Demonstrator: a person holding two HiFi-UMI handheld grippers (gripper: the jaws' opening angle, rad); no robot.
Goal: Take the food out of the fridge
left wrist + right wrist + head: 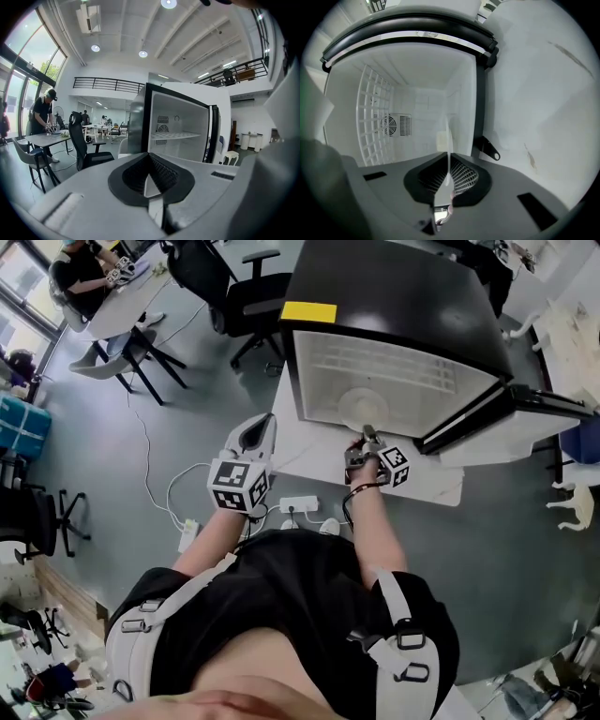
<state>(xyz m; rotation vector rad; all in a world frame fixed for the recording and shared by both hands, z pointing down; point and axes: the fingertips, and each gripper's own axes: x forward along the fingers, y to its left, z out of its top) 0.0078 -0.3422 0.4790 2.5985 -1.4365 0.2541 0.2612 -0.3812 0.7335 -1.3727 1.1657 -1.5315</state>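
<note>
white fridge interior (pixel 417 103) behind; right gripper (pixel 449 168) pinches thin, pale round plate (pixel 361 409).

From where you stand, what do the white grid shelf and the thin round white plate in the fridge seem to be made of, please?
White grid shelf: likely coated wire, judging by slim, evenly spaced, smooth white bars. Thin round white plate: probably plastic, faintly translucent, semi-matte and very thin edge-on; glass cannot be ruled out.

The thin pale thing (pixel 449 133) pinched in the right tool (pixel 449 165) shows only edge-on, its kind unclear.
</note>
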